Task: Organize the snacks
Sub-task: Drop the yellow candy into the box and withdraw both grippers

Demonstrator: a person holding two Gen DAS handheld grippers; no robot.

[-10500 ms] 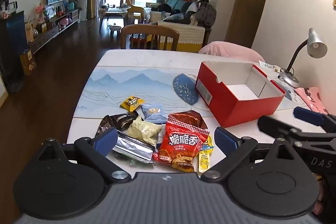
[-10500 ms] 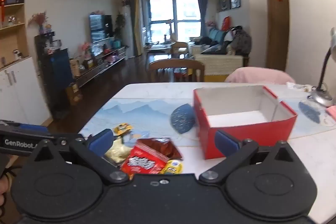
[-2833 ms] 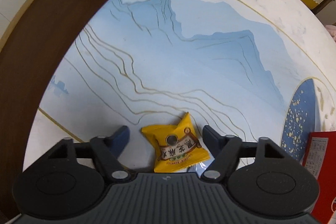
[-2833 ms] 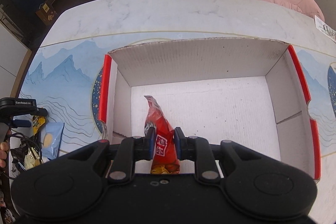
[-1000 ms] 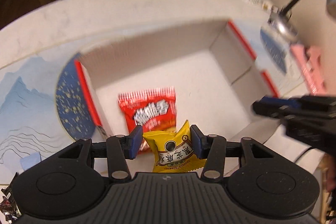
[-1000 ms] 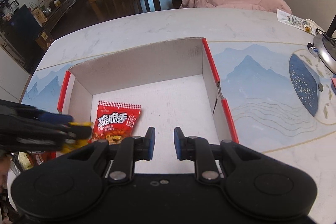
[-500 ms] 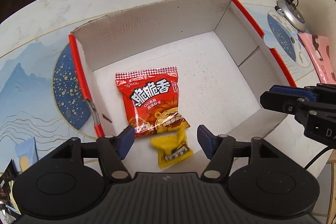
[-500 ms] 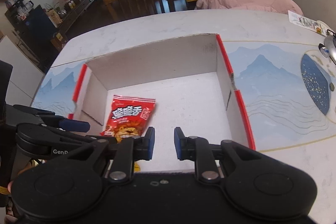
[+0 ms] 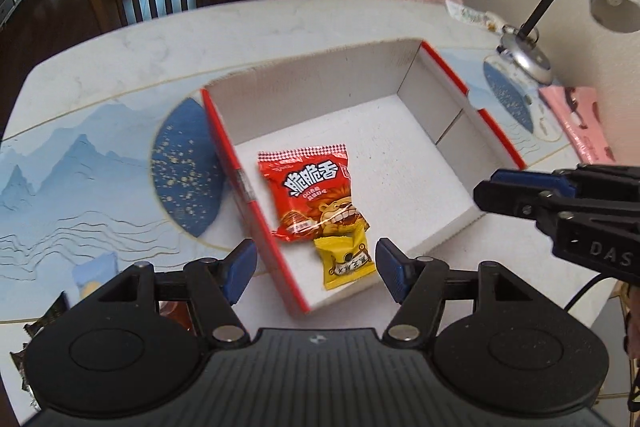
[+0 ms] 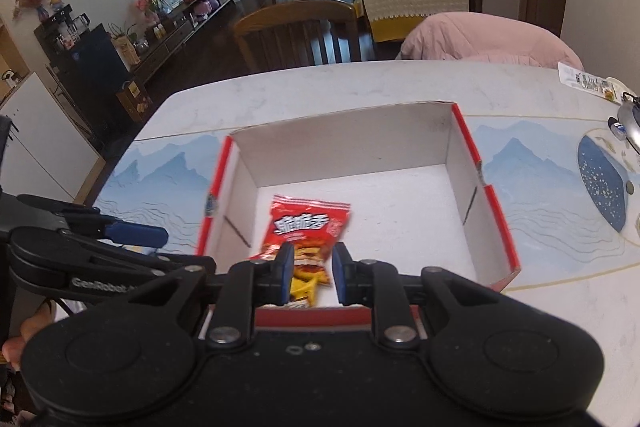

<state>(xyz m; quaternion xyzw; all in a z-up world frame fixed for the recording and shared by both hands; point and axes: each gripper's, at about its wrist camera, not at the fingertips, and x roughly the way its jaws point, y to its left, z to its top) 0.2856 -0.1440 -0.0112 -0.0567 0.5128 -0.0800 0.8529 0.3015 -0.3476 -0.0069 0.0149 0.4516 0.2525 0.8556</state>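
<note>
hovering over the red box's (image 9: 248,187) near rim, left hand-held gripper (image 9: 312,269) spread, right hand-held gripper (image 10: 308,275) slightly parted, both unloaded.

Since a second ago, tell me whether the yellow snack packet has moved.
Yes. The yellow snack packet has left the left tool and now lies in the red box, overlapping the red packet's lower edge.
</note>
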